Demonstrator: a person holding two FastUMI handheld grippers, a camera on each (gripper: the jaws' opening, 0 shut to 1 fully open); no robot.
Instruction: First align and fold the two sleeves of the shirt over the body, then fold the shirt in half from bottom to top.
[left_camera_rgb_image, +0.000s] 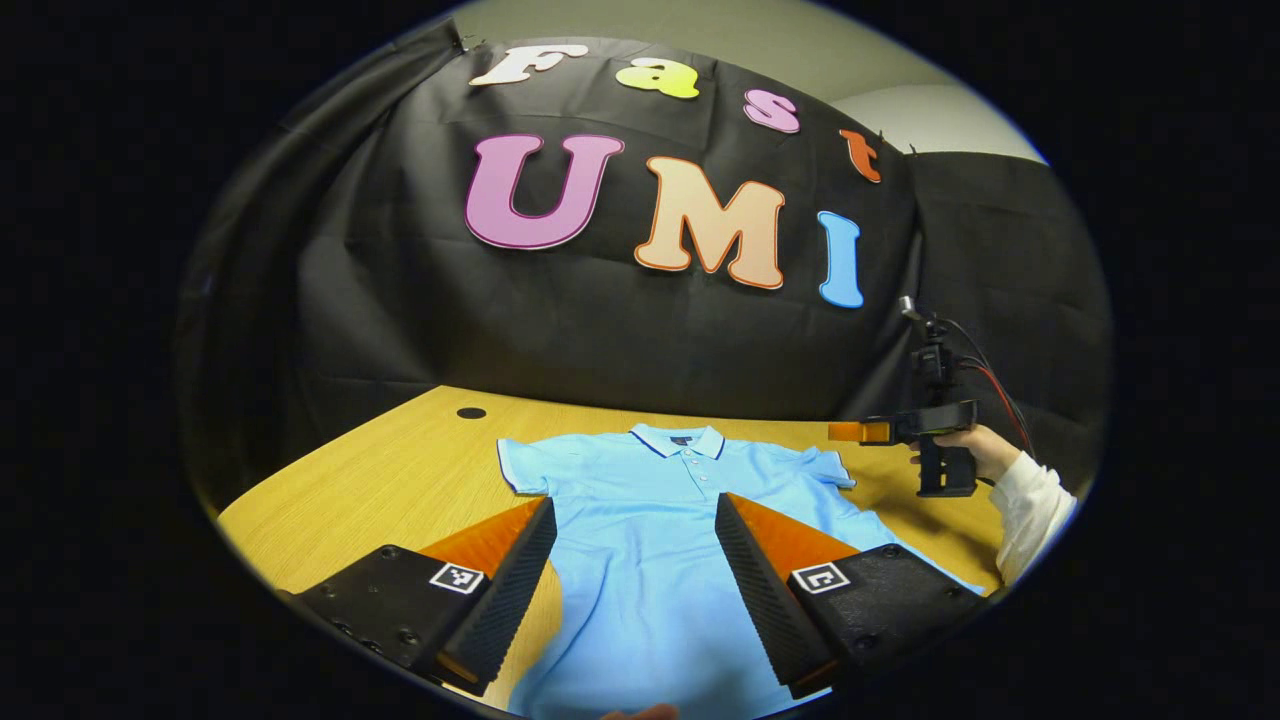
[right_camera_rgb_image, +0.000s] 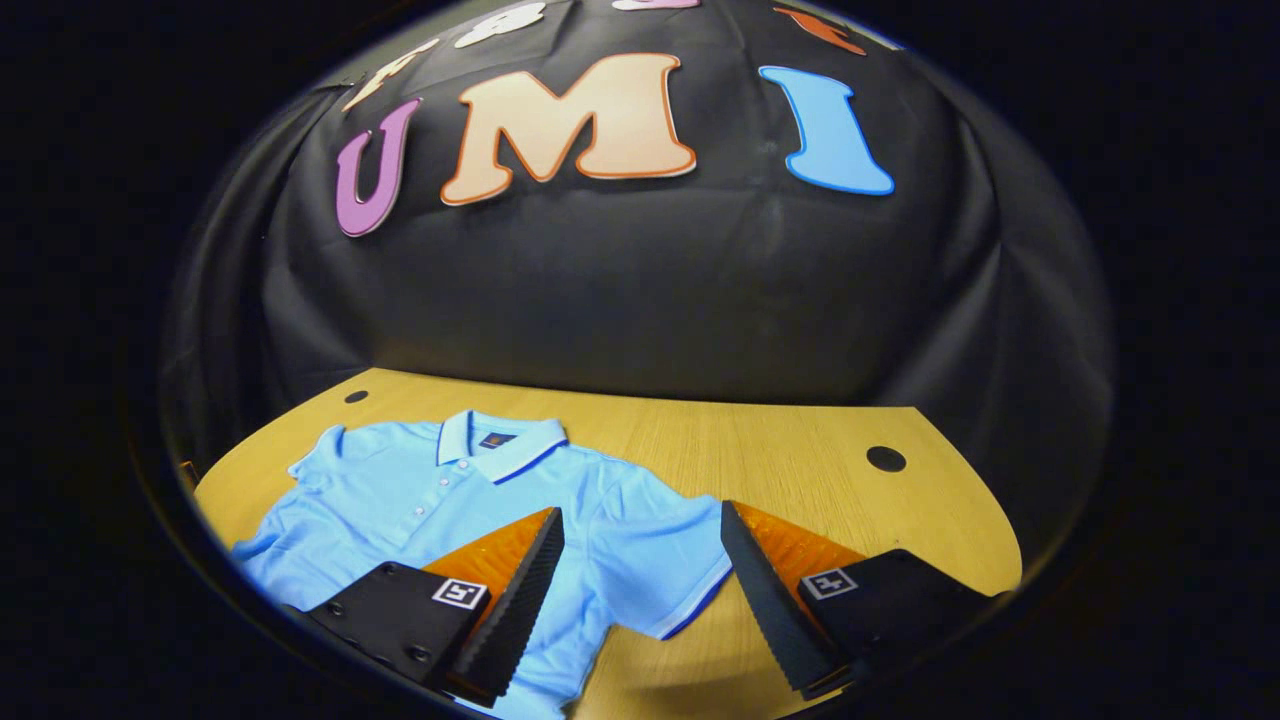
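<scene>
- The light blue polo shirt (left_camera_rgb_image: 640, 540) lies flat and unfolded on the wooden table (left_camera_rgb_image: 400, 470), collar toward 12 o'clock, both sleeves out.
- The left gripper (left_camera_rgb_image: 635, 560) hangs above the shirt's body, fingers spread, holding nothing.
- The right gripper (right_camera_rgb_image: 640, 570), likewise spread, hovers over the sleeve (right_camera_rgb_image: 660, 570) at the shirt's 3 o'clock side.

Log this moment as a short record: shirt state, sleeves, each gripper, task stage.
shirt: light blue polo, flat on the table, collar toward the wall
sleeves: both spread out, right sleeve unfolded
left gripper: open, over the shirt body, holding nothing
right gripper: open, right sleeve between its fingers, not gripped
hand: holds the right gripper beside the shirt
stage: no fold made yet
</scene>
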